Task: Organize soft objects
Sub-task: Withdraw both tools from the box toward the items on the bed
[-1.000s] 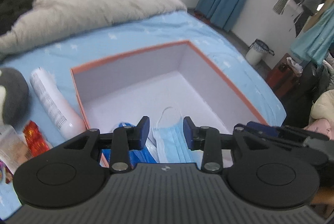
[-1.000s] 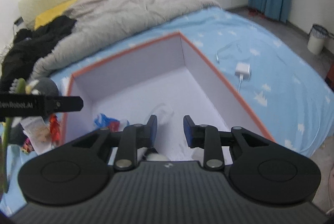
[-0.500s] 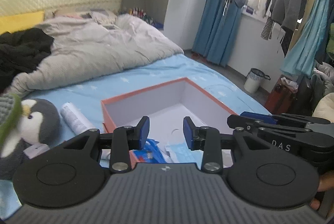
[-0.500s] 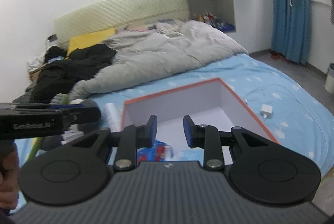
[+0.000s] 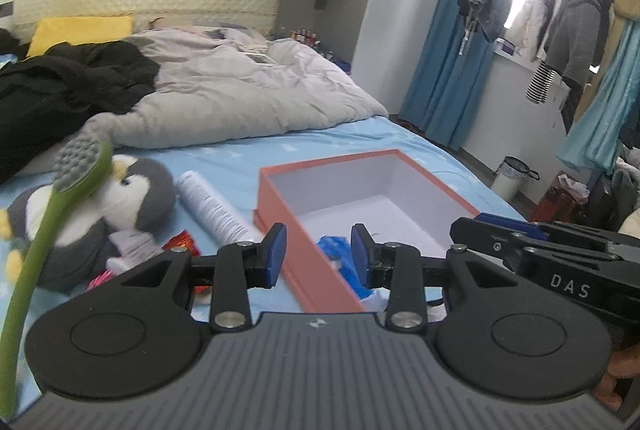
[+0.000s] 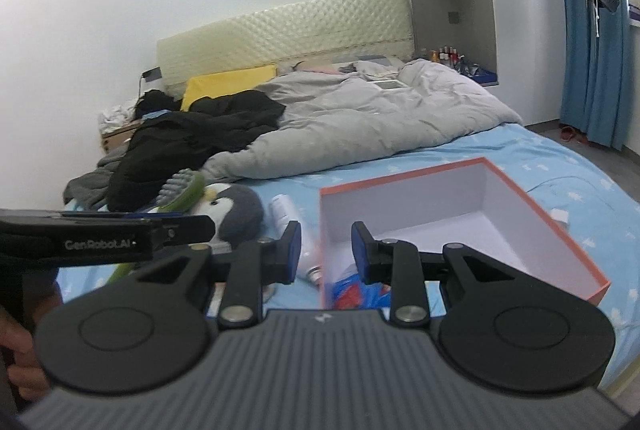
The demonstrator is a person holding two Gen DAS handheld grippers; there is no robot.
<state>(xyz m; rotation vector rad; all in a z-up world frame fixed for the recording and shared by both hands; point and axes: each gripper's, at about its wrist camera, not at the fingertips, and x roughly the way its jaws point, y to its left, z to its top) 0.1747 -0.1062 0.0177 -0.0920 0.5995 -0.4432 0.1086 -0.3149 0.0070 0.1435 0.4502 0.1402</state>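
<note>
An open orange box (image 5: 304,258) with white inner walls lies on the blue bedsheet. A blue packet (image 5: 336,244) and some white material lie at its near end. Left of the box are a grey and white penguin plush (image 5: 132,189), a white tube (image 5: 212,207) and a green-handled brush (image 5: 80,165). My left gripper (image 5: 318,256) hangs open over the box's near left corner, holding nothing. My right gripper (image 6: 326,252) is also open and empty, above the box (image 6: 540,213) at its near left wall, with the packet (image 6: 352,290) below it.
A grey duvet (image 5: 240,89), black clothes (image 5: 60,89) and a yellow pillow (image 5: 80,29) cover the far half of the bed. A white charger (image 6: 562,216) lies right of the box. Blue curtains, hanging clothes and a bin (image 5: 512,177) stand to the right.
Both grippers have drawn back and up from inside the box and tilted towards level. The box now looks smaller and farther, and the penguin and brush have come into view. Jaws unchanged.
</note>
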